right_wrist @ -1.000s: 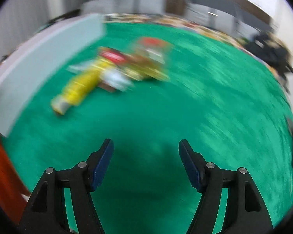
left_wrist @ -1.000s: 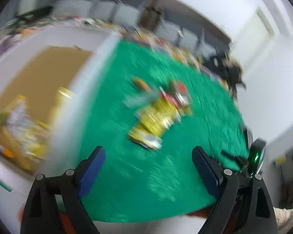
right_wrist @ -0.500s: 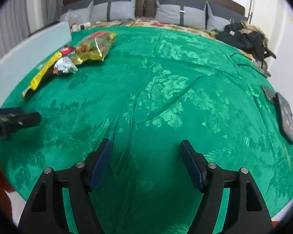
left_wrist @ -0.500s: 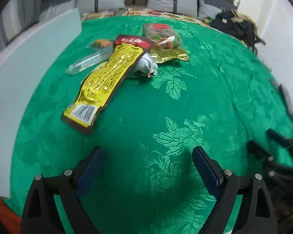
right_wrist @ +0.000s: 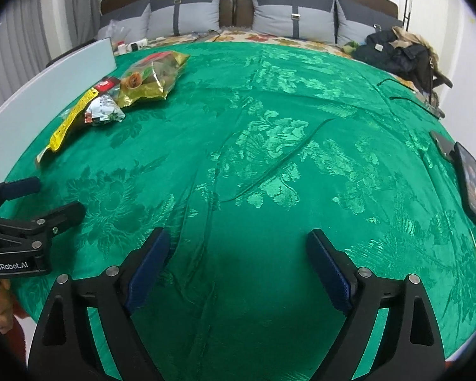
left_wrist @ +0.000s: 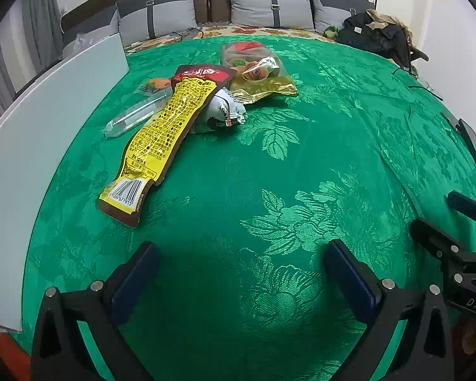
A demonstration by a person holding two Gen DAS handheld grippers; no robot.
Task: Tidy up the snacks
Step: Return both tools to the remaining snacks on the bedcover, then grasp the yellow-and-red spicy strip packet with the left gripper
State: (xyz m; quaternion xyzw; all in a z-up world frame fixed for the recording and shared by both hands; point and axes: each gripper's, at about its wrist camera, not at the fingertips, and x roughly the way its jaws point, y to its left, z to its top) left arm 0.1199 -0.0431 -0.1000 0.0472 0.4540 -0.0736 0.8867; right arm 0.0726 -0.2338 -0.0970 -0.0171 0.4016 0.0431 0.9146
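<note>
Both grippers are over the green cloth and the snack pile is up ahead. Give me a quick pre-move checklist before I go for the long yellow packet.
1. Left gripper empty, jaws opening: ok.
2. Right gripper empty, jaws opening: ok.
3. Yellow packet near end free on the cloth: ok.
4. Packet clear of other snacks: not ok; its far end lies over the grey pouch and a clear tube.
5. Cloth flat on approach: not ok, creases in the right view.
6. White box room inside: cannot tell.
</note>
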